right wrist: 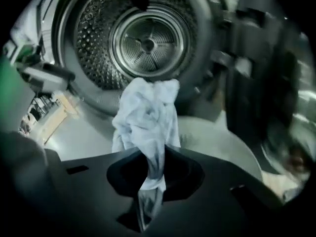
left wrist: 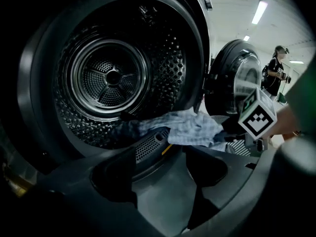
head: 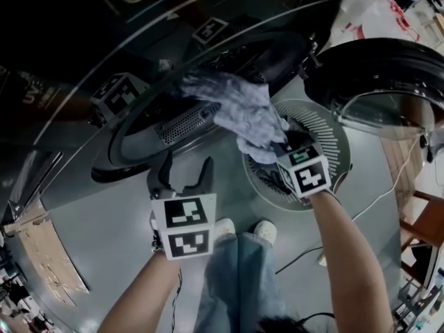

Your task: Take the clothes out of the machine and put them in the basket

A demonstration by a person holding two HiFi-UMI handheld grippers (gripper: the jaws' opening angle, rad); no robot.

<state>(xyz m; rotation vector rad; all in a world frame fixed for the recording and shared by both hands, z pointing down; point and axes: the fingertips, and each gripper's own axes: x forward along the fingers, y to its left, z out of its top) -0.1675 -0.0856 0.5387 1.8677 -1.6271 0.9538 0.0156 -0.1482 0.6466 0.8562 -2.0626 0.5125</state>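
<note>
Jaws of right gripper (right wrist: 150, 181) clamp pale checked garment (right wrist: 145, 115), partly out of drum (left wrist: 111, 75), above white basket (head: 333, 134); left gripper (head: 182, 175) jaws stand apart, empty; deposit not yet done.

layout | door (head: 378, 75) swung out right of drum (left wrist: 111, 75) | basket (head: 331, 134) on floor (head: 361, 207) before drum, beside door | cloth (head: 243, 106) runs from drum lip out over basket, end between right gripper (head: 281, 148) jaws | left gripper (head: 186, 175) left of it, before drum opening | shoes (head: 263, 231) beside basket, away from drum
</note>
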